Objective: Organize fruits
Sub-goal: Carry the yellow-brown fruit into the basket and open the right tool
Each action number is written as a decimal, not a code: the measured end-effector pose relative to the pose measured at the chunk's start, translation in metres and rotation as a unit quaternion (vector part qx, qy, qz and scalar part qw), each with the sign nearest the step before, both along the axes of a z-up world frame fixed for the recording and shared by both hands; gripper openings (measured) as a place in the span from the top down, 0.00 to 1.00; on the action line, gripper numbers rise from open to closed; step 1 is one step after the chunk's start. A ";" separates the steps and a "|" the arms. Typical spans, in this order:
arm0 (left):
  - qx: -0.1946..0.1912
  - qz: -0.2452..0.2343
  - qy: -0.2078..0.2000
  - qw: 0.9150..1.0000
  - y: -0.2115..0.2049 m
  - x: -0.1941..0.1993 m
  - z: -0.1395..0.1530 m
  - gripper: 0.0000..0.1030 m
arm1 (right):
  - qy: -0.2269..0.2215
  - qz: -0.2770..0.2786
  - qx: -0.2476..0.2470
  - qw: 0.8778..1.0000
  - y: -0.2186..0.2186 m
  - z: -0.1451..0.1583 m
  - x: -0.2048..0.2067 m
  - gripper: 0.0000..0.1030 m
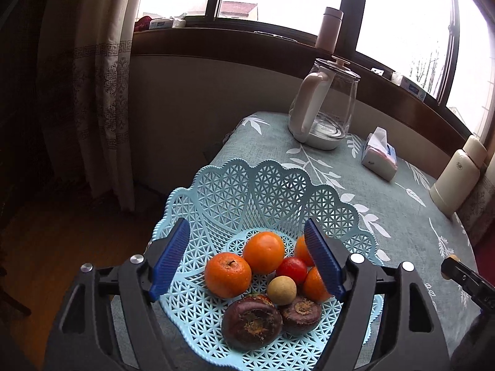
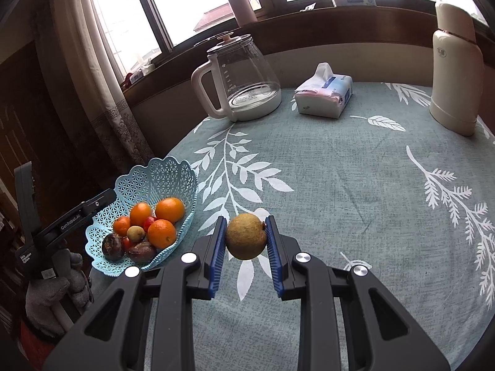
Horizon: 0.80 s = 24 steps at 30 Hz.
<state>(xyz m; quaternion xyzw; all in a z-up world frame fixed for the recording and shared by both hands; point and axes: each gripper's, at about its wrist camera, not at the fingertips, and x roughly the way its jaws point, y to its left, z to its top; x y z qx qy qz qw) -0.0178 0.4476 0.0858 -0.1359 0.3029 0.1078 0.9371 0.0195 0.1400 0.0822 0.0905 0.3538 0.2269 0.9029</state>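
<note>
Task looked mostly done: the basket [image 2: 148, 182] sat at the near left edge of the table [image 2: 355, 185] and already held most of the fruit, namely oranges [image 1: 228, 274], a red fruit [image 1: 291, 269], a small tan fruit [image 1: 281, 290] and two dark purple fruits [image 1: 251, 321] (species unclear, one bigger than the other). One fruit was left outside: a brown fruit [image 2: 246, 236] was clamped between the blue pads of the right gripper [image 2: 246, 241], pads pressed on its left and right sides, over the cloth to the right of the basket; whether it was lifted or touching the cloth could not be told. No other loose fruit showed on the table in either view. The left gripper [image 1: 247, 256] was spread wide and held nothing, poised over the near side of the basket with the fruit pile seen between its fingers; a gloved hand [image 2: 55, 287] held it from the near left. Remaining, as a guess: carry the brown fruit left and drop it in the basket, where free room looked to be on the far side. Kettle [image 2: 244, 83], tissue pack [image 2: 324, 94] and flask [image 2: 456, 71] stood at the far side, well apart from the basket and not involved.
</note>
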 end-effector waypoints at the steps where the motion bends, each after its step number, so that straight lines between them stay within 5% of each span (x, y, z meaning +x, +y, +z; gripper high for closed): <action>1: 0.001 0.001 -0.003 1.000 0.001 -0.004 0.002 0.22 | 0.000 0.003 0.001 1.000 0.002 0.001 0.000 0.75; 14: 0.046 0.034 -0.015 0.998 0.014 -0.050 0.013 0.08 | -0.004 0.058 0.001 0.998 0.045 0.011 -0.012 0.75; 24: 0.034 0.042 -0.019 0.998 0.028 -0.067 0.015 0.03 | -0.003 0.108 -0.007 0.994 0.089 0.015 -0.020 0.75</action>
